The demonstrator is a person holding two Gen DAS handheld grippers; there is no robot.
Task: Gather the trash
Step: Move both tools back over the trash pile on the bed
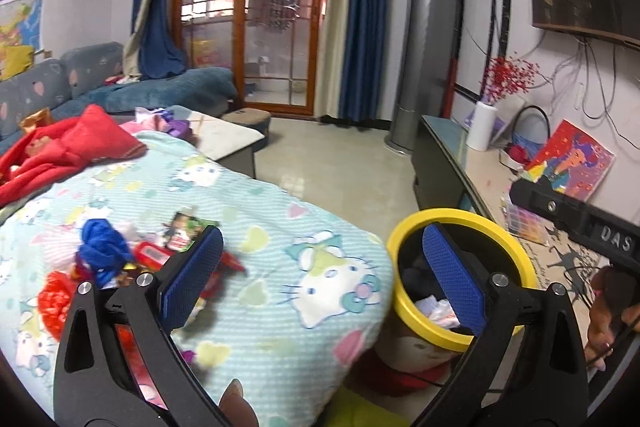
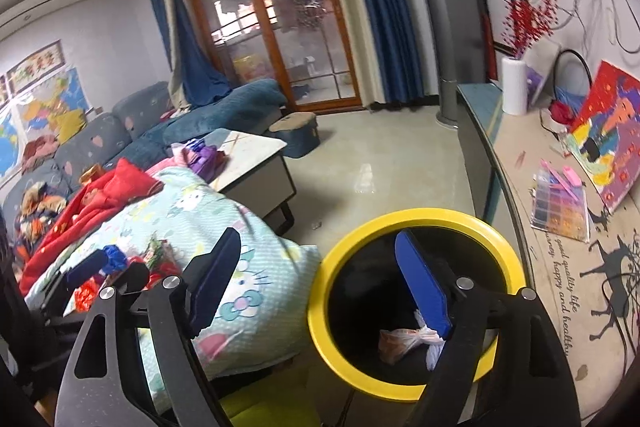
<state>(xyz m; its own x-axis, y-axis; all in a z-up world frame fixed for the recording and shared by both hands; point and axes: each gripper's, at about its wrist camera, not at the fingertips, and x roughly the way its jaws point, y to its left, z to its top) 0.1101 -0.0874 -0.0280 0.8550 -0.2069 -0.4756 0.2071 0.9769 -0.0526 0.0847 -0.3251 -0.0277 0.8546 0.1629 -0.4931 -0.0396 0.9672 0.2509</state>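
Right wrist view: my right gripper (image 2: 320, 283) hangs wide open and empty over the yellow-rimmed bin (image 2: 412, 223), where a knotted plastic bag (image 2: 400, 341) and white scraps already lie, so I judge part of the job done. My left gripper (image 1: 324, 275) is equally spread and empty; farther off, wrappers (image 1: 184, 227) and blue cloth (image 1: 102, 247) await collection on the cartoon-cat blanket (image 1: 280, 235).

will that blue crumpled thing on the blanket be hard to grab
The blue wad looks like crumpled thin wrap or cloth, so probably light and floppy, squashing between the pads. It sits among other wrappers on a soft blanket, so a pinch may catch neighbours.
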